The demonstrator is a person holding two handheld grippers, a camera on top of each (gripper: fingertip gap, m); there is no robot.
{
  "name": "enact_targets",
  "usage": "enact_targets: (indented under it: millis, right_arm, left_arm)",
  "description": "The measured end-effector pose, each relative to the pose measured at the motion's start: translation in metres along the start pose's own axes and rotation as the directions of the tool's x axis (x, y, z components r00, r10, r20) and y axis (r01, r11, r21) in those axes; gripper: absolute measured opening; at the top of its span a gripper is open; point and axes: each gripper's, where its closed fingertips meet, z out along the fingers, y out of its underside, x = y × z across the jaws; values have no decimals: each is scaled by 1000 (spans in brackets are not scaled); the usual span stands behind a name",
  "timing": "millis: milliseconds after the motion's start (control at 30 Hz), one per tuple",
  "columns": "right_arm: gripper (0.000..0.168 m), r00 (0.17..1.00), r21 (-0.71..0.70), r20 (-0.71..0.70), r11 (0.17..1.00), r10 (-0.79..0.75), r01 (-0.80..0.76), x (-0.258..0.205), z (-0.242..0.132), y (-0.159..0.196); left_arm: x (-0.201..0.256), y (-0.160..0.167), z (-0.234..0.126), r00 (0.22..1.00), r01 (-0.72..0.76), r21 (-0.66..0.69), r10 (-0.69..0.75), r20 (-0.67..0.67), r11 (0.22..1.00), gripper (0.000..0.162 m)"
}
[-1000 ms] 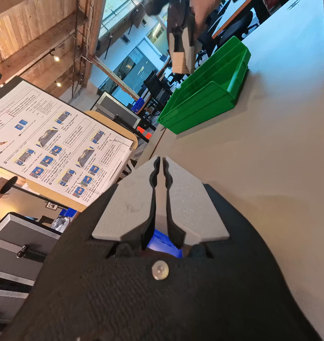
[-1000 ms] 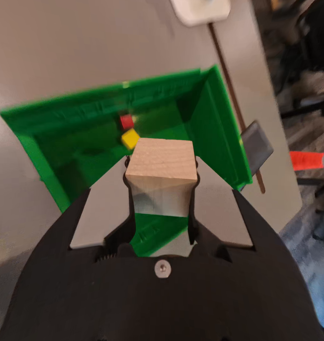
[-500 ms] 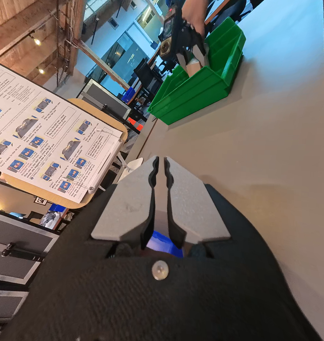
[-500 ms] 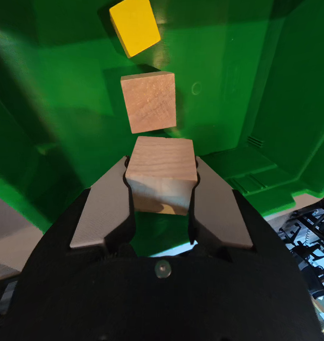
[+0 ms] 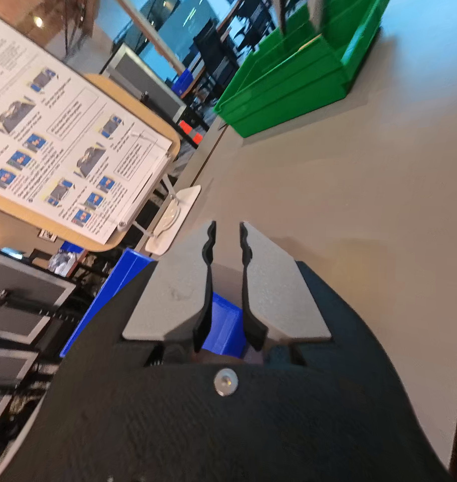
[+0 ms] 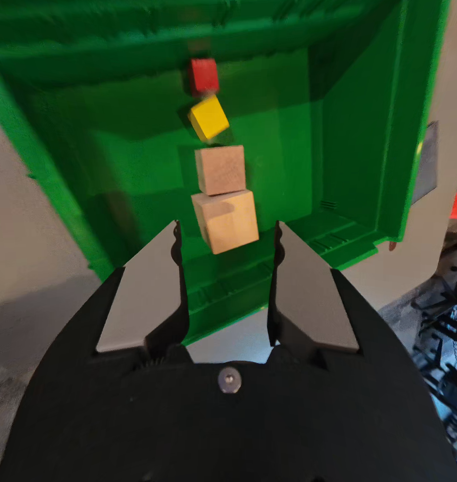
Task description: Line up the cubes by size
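In the right wrist view, a green bin (image 6: 352, 156) holds a line of cubes running away from me: a large wooden cube (image 6: 230, 224), a medium wooden cube (image 6: 221, 169), a yellow cube (image 6: 208, 117) turned at an angle, and a small red cube (image 6: 204, 75). My right gripper (image 6: 227, 223) is open and empty, just above and behind the large cube. My left gripper (image 5: 227, 224) is empty with its jaws a little apart, over the grey table (image 5: 352, 208), far from the green bin (image 5: 287, 86).
A blue bin (image 5: 133, 273) lies under and to the left of my left gripper. An instruction sheet on a wooden board (image 5: 66, 146) stands on a white base (image 5: 175, 216) at the table's left edge. The table edge runs past the green bin's right side (image 6: 365, 287).
My right gripper set the large wooden cube down behind the medium one, opened and drew back. My left gripper's jaws parted a little and it shifted, showing the blue bin.
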Motion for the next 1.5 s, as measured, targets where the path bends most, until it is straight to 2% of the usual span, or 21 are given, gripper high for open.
enact_targets:
  millis: [67, 167, 333, 433, 467, 500, 533, 567, 633, 700, 800, 867, 967, 1067, 1300, 1433, 1500]
  right_arm:
    - [70, 1000, 105, -9, 994, 10, -9, -20, -20, -15]
    - [89, 1000, 228, 11, 973, 21, -23, -60, -42, -34]
    - [109, 984, 365, -3, 917, 176, -163, -106, -57, -63]
    - [92, 950, 442, -65, 862, 307, -248, -119, -55, -72]
    - [81, 939, 453, -104, 857, 327, -248, -119, -54, -70]
    - [56, 930, 456, -159, 860, 332, -229, -116, -53, -66]
    - [21, 920, 450, -216, 870, 326, -203, -109, -53, -61]
    - [0, 912, 443, -254, 877, 323, -187, -100, -53, -57]
    - [0, 914, 443, -212, 867, 347, -227, -82, -47, -57]
    - [15, 923, 407, -72, 856, 378, -319, -70, -32, -59]
    - [2, 908, 279, 9, 871, 418, -404, -43, 0, -56]
    - [0, 902, 189, -12, 887, 432, -422, -30, 23, -53]
    - [0, 918, 73, 4, 915, 397, -396, -35, 55, -55]
    - [0, 934, -4, -68, 936, 351, -352, -34, 75, -53]
    - [0, 928, 64, -52, 929, 369, -366, -27, 84, -78]
    - [0, 916, 154, -46, 909, 398, -387, -19, 57, -92]
    - [5, 908, 200, -44, 894, 417, -401, -18, 37, -93]
  left_arm:
    - [0, 8, -4, 999, 42, -37, -41, 24, 998, 22]
    - [-2, 22, -15, 984, 157, -80, -149, 98, 984, 32]
    - [-11, 56, -35, 883, 408, -150, -347, 316, 901, 50]
    - [8, 63, -40, 864, 457, -170, -391, 318, 873, 56]
    - [16, 65, -41, 871, 447, -180, -381, 311, 876, 54]
    - [24, 67, -41, 878, 436, -188, -371, 301, 880, 51]
    - [33, 68, -40, 888, 427, -198, -366, 280, 883, 49]
    - [41, 69, -38, 894, 421, -209, -366, 258, 882, 49]
    - [52, 75, -35, 895, 430, -234, -377, 240, 872, 48]
    - [59, 76, -32, 894, 437, -240, -388, 226, 867, 48]
    - [63, 78, -31, 902, 422, -261, -374, 214, 868, 48]
    - [61, 82, -32, 903, 419, -275, -365, 225, 865, 48]
    - [59, 85, -32, 895, 437, -271, -384, 228, 858, 47]
    - [56, 89, -33, 887, 453, -268, -400, 229, 850, 47]
    - [59, 84, -34, 900, 428, -269, -382, 208, 863, 47]
    - [57, 85, -38, 902, 423, -269, -374, 215, 865, 47]
    - [54, 84, -40, 896, 435, -258, -386, 221, 863, 47]
